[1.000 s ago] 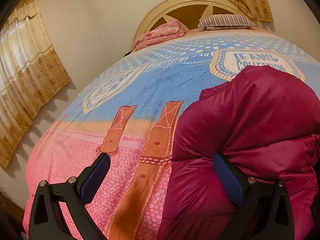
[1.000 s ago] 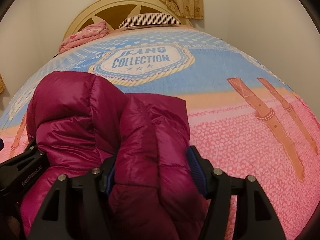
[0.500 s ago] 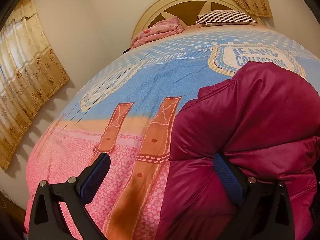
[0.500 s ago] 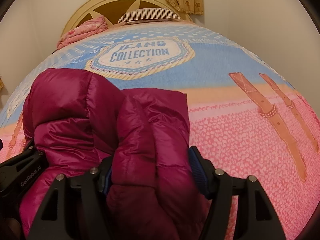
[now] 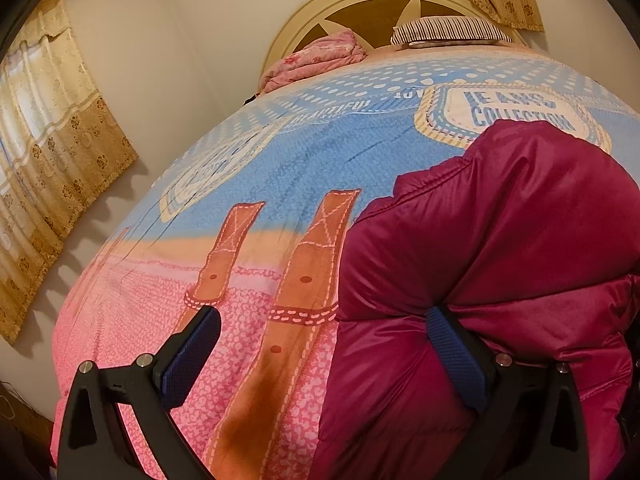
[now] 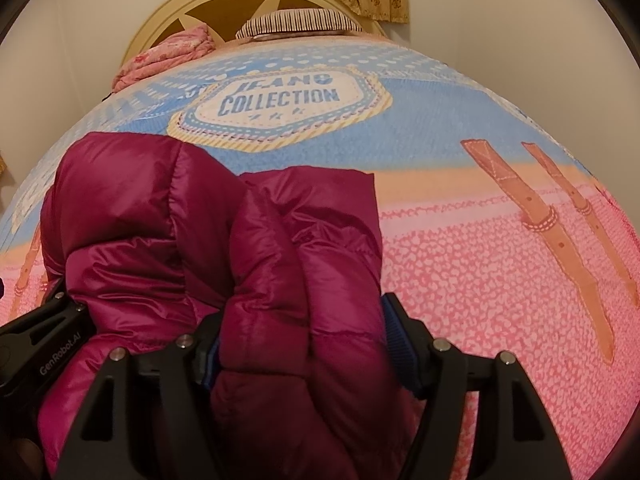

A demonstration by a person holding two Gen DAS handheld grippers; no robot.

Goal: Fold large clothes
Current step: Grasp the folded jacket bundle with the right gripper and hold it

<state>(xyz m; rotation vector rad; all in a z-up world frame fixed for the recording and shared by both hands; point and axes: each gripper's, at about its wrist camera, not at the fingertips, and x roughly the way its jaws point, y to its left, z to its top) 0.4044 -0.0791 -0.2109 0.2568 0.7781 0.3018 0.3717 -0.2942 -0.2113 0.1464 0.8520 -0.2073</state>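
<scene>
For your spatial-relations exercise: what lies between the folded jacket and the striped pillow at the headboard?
Only bare quilt with its "Jeans Collection" badge separates jacket and pillow, clearest in the right wrist view.

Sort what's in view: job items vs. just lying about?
Job:
- jacket, magenta, puffy, bunched on the bed
- right claw, a fold of jacket between its pads
- left claw, open, one pad against the jacket

Lying about:
- pillow
- pink blanket
- bedspread
- curtains
- headboard
</scene>
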